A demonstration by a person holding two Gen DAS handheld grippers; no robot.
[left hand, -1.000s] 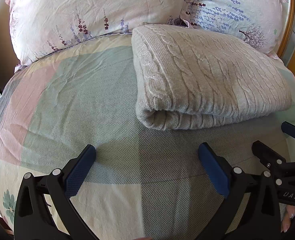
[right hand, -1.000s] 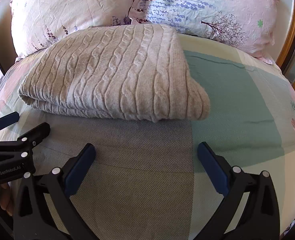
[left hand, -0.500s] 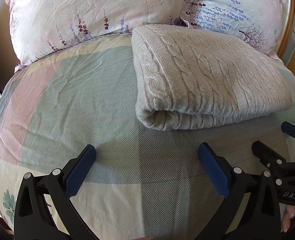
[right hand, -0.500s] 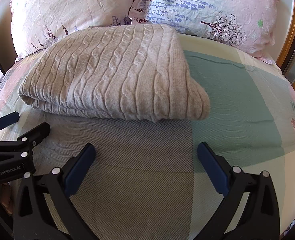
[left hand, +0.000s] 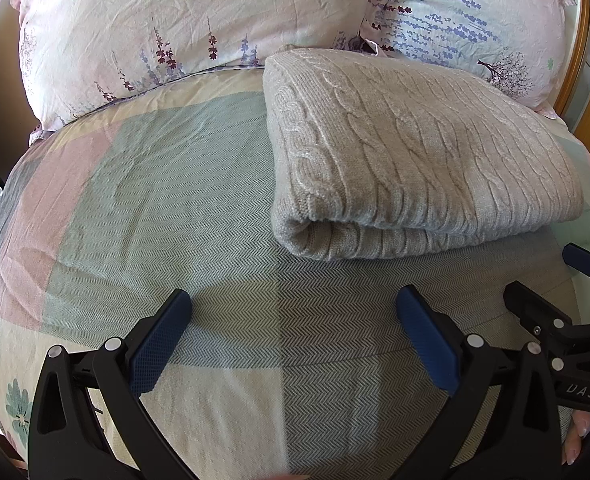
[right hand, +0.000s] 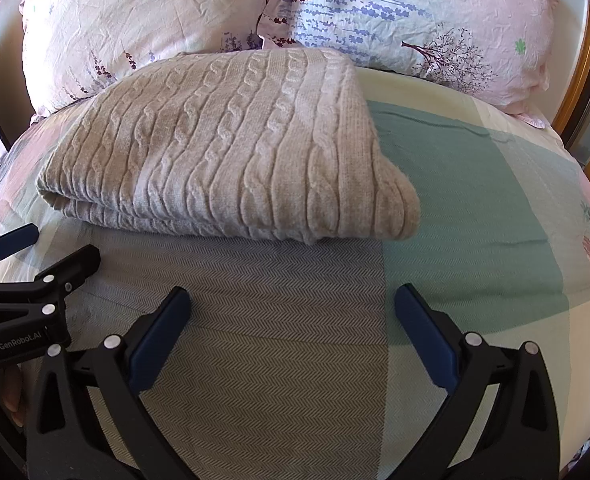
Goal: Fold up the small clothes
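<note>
1. Blue-padded, our left claw [left hand: 293,320] and right claw [right hand: 291,318] both gape wide, holding nothing, side by side above the bed [left hand: 143,200].
2. Just ahead lies the folded sweater [right hand: 231,152], long axis crosswise to both claws.
3. Neither claw seems nearer; pillows [right hand: 395,16] sit beyond.

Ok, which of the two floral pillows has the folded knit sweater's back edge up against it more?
The pale blue floral pillow on the right; the beige cable-knit sweater mostly lies before it, only its corner reaching the pink floral pillow.
</note>
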